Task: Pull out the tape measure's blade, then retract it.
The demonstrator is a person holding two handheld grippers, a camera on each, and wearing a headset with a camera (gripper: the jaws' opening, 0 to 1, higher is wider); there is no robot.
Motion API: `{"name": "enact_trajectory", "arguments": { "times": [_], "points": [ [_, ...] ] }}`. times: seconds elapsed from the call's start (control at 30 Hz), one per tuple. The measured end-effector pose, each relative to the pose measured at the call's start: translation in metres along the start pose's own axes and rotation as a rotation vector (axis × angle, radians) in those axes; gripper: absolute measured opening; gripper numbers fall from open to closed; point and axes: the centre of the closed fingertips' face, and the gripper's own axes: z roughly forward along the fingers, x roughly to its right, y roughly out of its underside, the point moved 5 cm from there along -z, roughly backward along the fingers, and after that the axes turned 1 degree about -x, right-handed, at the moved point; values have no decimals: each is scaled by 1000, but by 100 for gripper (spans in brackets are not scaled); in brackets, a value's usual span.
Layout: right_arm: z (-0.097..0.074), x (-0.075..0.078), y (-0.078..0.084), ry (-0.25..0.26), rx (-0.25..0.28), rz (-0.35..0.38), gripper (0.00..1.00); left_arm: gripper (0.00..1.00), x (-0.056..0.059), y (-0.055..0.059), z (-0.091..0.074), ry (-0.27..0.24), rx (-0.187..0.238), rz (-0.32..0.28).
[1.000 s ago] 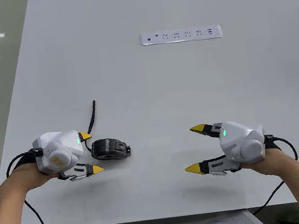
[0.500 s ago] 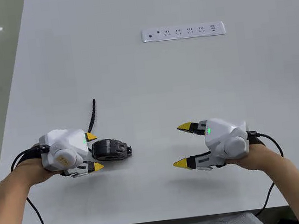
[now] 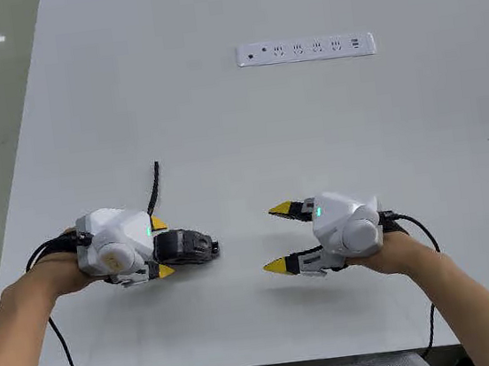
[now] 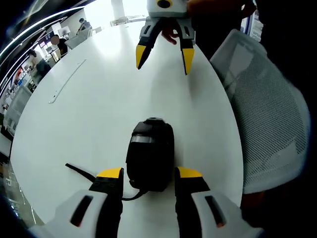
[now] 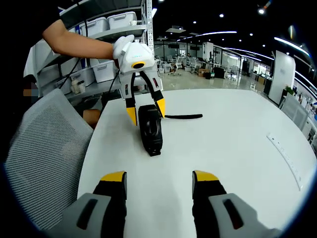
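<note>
Your left tongs point(image 4: 149, 173) sit narrow astride the rear of the tape measure point(image 4: 150, 148), which lies on the surface point(image 3: 220, 132) between their tips, nose toward your right tongs point(image 3: 277, 238); whether they pinch it yet I cannot tell. Your right tongs stand wide and empty, a little apart from that nose. The case looks hard, compact and fairly smooth, so clamp its flat sides firmly with the left and take the small end hook with the right; the blade is likely thin, springy steel, so guide it home.
</note>
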Motion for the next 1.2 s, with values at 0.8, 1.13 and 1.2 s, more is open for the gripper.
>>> {"name": "enact_trajectory", "arguments": {
  "times": [0.8,1.13,1.2],
  "points": [
    [63,-6,-6,-113,-6,-56,35,30,-2,-1,7,59,-19,56],
    [81,0,-5,-124,-14,-54,29,29,-2,0,7,68,-21,32],
    [83,-1,-7,-130,-20,-59,28,29,-2,0,7,70,-22,29]
  ]
}}
